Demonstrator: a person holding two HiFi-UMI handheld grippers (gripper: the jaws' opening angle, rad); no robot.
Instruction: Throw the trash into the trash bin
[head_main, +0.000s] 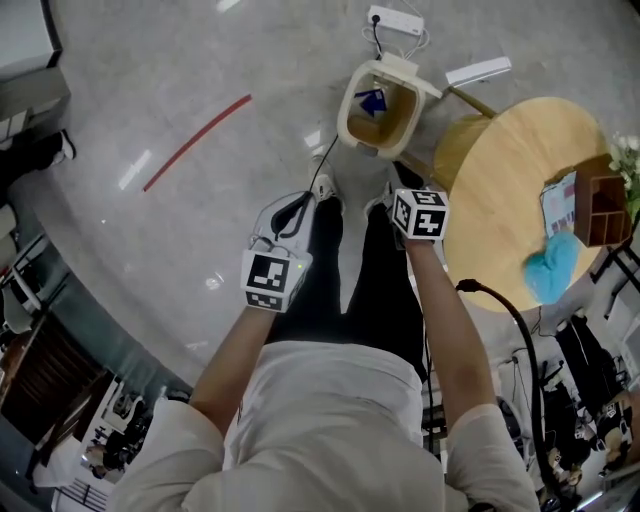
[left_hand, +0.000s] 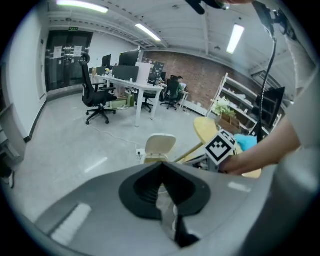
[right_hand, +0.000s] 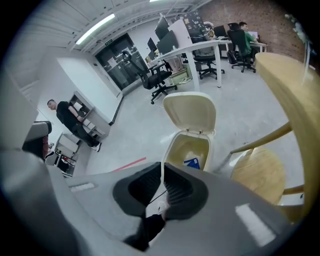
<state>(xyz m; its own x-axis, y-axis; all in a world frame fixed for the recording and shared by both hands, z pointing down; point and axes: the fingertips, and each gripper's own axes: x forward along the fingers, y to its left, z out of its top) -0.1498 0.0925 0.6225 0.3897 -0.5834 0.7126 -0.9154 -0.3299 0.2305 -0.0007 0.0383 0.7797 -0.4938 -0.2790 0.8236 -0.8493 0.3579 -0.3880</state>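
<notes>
A cream trash bin (head_main: 350, 112) stands on the floor ahead of me with its lid (head_main: 425, 78) swung up. A blue piece of trash (head_main: 372, 100) lies inside it. My left gripper (head_main: 292, 212) hangs over the floor just short of the bin, its jaws shut with nothing between them. My right gripper (head_main: 397, 192) is beside it, nearer the round table, and is also shut and empty. The bin (right_hand: 175, 150), its lid (right_hand: 191, 112) and the blue trash (right_hand: 191, 163) show past the right gripper (right_hand: 162, 176). The bin (left_hand: 159, 148) lies beyond the left gripper (left_hand: 161, 171).
A round wooden table (head_main: 505, 205) stands at my right with a blue cloth (head_main: 552, 265) and a wooden box (head_main: 600, 205) on it. A wooden stool (head_main: 458, 150) sits under its edge. A power strip (head_main: 395, 20) and a red floor line (head_main: 195, 140) lie further off. Desks and office chairs (left_hand: 97, 95) stand far away.
</notes>
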